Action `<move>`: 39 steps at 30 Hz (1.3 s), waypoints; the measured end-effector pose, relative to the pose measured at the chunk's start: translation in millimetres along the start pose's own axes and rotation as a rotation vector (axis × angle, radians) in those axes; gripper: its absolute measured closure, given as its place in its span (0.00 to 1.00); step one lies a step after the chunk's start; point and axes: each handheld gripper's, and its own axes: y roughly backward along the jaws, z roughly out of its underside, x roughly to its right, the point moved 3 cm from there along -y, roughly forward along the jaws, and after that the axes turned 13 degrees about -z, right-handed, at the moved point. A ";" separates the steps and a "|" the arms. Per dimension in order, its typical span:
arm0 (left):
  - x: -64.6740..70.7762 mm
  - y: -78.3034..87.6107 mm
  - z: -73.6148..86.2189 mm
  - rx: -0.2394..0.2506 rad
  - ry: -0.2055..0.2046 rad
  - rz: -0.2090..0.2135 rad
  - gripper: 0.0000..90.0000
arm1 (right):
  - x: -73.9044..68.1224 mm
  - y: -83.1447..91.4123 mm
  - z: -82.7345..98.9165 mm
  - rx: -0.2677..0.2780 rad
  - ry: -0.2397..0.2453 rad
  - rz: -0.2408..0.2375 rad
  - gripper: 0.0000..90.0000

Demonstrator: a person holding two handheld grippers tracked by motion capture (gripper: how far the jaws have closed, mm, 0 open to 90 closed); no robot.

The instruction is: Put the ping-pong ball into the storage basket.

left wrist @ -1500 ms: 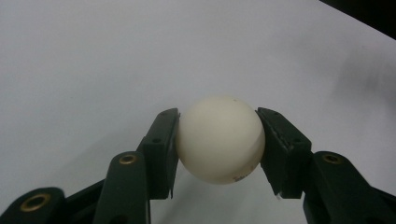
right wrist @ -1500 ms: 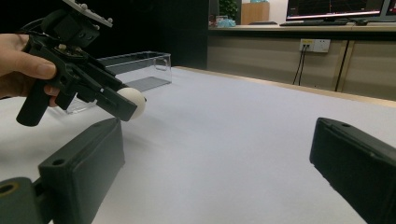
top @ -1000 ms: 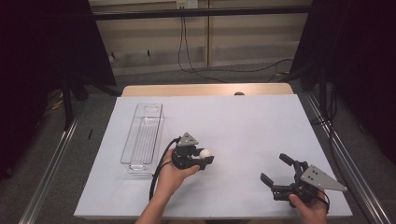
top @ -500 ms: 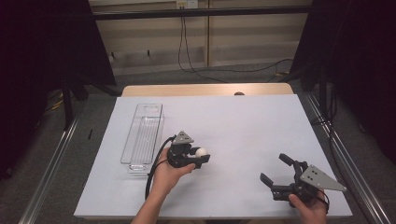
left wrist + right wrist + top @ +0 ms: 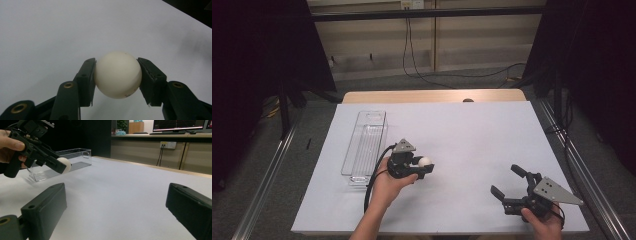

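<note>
Clamping a round, axis-less white ball [image 5: 117, 74], left gripper [image 5: 419, 168]; right gripper [image 5: 510, 188] jaws apart.

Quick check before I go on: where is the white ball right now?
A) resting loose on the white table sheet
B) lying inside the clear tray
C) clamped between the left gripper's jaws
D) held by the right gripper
C: the white ball sits pinched between both jaws of the left gripper, beside the clear tray rather than in it, while the right gripper stands open with nothing between its jaws.

Right tool [image 5: 115, 212] gapes; left tool [image 5: 58, 166] clamps white ball [image 5: 64, 164].
</note>
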 end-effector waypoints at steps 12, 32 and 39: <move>-6.5 5.4 -1.4 0.003 0.008 0.002 0.57 | 0.0 0.1 -0.2 0.004 -0.002 -0.001 0.03; -16.2 12.3 -2.5 0.011 0.043 -0.008 0.57 | -0.3 -0.3 -0.4 0.004 -0.001 0.003 0.03; -19.8 14.8 -2.0 0.006 0.056 -0.017 0.57 | -0.3 -0.1 -0.5 0.003 0.000 0.000 0.03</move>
